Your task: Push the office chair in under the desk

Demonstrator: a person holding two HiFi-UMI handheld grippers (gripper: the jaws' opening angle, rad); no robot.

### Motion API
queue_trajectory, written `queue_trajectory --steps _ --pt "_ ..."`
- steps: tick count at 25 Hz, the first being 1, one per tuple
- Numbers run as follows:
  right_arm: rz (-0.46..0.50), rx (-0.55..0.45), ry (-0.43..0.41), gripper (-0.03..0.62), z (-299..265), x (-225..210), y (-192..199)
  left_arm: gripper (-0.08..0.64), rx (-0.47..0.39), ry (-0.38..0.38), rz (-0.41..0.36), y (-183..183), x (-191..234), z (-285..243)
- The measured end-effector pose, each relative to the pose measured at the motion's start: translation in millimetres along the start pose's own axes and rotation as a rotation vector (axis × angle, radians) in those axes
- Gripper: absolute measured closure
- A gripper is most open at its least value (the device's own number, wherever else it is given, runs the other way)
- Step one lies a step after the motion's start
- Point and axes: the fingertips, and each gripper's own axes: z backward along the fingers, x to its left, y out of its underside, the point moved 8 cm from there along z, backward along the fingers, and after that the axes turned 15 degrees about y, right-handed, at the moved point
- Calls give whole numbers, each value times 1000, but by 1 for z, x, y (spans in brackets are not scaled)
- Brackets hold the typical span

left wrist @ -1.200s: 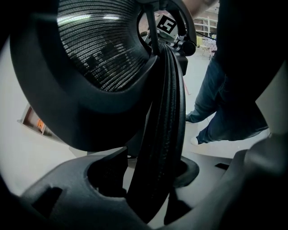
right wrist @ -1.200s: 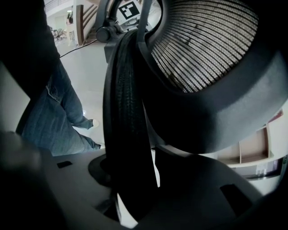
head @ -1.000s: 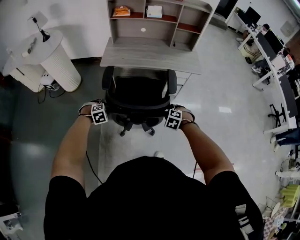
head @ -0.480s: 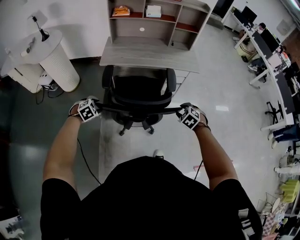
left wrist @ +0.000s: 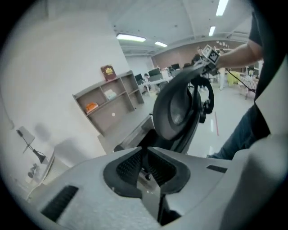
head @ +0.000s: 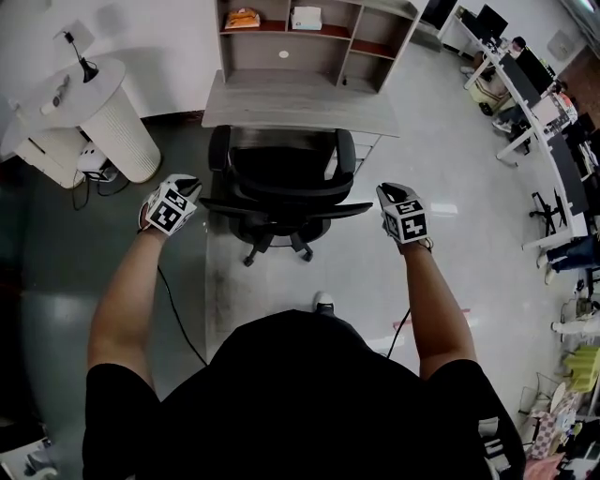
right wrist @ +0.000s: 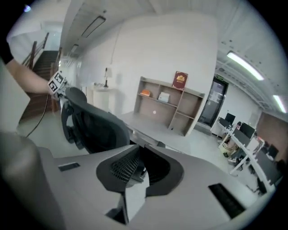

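- Office chair [head: 281, 183]: it stands square to the counter [head: 300, 105], backrest toward me. The front of the seat lies at or just under the counter's near edge, and both armrests are level with that edge.
- Left gripper [head: 190, 186]: it is beside the left end of the backrest and apart from it. Its jaws have just been closing and the pads are now almost together with nothing between them, so it is closed and empty.
- Right gripper [head: 386, 193]: it mirrors the left off the right end of the backrest, not touching. Its jaws have also just been closing and are closed on nothing.
- Step, my judgement: neither gripper is on the chair, so the push looks finished or paused close to its end.
- Next move, if more travel is wanted: I would set both closed grippers against the top of the backrest and push straight and evenly so the castors do not swing. I cannot tell whether the armrests clear the underside of the counter, and they may stop the chair.
- Shelf unit [head: 356, 58] on the counter: the upper left compartment holds an orange item [head: 242, 20], and the upper middle one holds a white box [head: 307, 18].
- The lower compartments look empty apart from a pale round mark on the back panel.
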Motion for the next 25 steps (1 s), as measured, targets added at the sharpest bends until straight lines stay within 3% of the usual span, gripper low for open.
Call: queue_trajectory --steps 2,7,14,19,25 --pt "-80 -36 13 561 8 2 -9 518 -88 -35 9 -16 0 10" --pt "-207 -114 44 571 30 10 -31 534 -208 -61 28 -41 -14 25" --pt "-269 -239 46 572 59 18 -60 543 -474 -47 255 -60 -20 35" --pt "-250 -298 51 574 62 16 -70 543 -549 -53 291 -83 -22 39" --pt "-254 -323 36 577 56 9 -70 543 -577 -47 306 -107 -35 30"
